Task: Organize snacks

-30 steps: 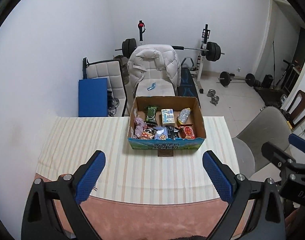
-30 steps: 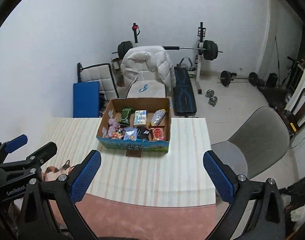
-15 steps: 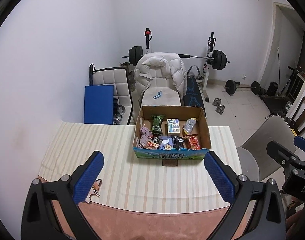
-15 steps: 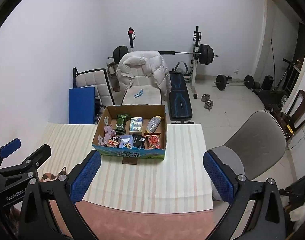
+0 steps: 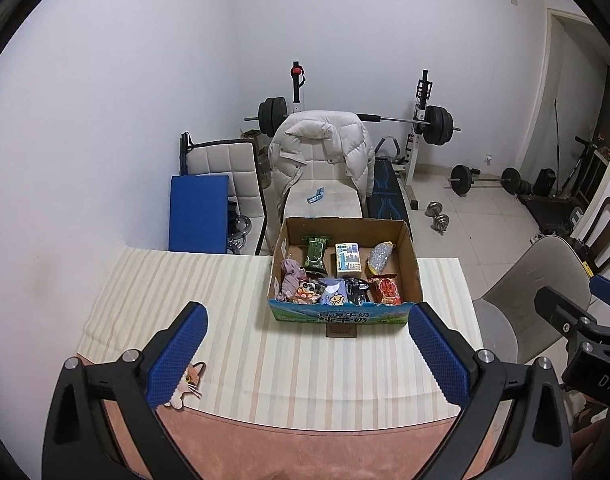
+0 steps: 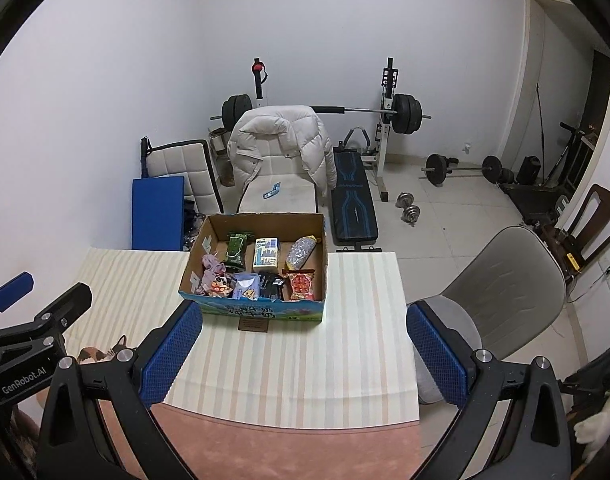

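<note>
With both the left tool (image 5: 307,354) and right tool (image 6: 303,354) spread and holding nothing, the snacks (image 5: 339,276) all sit inside the cardboard box (image 5: 339,316) on the desk (image 5: 233,320) (sorted already or awaiting sorting, I can't tell), so any reach should drop straight over one packet

An open cardboard box (image 5: 343,314) with a blue-green printed front sits at the striped table's far edge, holding snack packets (image 5: 347,260) in two rows: green, white-blue and silver behind, colourful pouches and a red one in front.

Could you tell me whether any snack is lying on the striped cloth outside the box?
No, every snack sits inside the cardboard box; none lies loose on the striped cloth.
</note>
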Action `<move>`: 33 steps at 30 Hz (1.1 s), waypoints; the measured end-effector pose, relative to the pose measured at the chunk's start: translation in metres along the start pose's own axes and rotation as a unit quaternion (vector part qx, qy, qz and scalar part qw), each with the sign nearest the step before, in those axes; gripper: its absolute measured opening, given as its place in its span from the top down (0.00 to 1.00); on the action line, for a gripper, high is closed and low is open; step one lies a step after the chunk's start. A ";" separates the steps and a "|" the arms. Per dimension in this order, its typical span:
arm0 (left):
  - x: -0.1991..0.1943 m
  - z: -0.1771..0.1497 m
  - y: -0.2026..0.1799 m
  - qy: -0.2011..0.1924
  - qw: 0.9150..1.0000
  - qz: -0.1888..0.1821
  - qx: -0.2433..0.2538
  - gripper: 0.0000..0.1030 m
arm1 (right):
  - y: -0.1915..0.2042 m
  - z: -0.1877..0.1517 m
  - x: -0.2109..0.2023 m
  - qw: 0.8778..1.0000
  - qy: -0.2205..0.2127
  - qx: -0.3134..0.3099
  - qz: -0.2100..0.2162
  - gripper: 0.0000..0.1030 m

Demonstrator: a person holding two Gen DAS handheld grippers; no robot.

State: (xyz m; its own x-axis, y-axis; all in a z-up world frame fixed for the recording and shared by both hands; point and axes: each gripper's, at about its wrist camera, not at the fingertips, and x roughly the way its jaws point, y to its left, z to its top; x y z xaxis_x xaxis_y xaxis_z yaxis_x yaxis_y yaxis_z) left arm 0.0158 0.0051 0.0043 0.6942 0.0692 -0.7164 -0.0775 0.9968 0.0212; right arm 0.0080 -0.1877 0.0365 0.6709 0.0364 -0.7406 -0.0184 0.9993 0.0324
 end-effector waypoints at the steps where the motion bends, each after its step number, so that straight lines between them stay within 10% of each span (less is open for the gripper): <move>1: 0.000 0.000 0.000 0.000 1.000 0.000 -0.001 0.00 | -0.001 0.000 -0.001 1.000 0.000 0.002 0.000 0.00; 33: -0.004 -0.002 0.000 0.001 1.000 -0.002 0.003 0.00 | 0.002 -0.007 -0.008 1.000 -0.007 0.005 -0.011 0.00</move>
State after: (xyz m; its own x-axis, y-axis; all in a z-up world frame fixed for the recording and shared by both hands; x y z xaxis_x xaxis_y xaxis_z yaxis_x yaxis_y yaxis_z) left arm 0.0115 0.0048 0.0063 0.6931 0.0646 -0.7179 -0.0697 0.9973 0.0224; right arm -0.0030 -0.1860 0.0379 0.6815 0.0148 -0.7316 0.0031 0.9997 0.0232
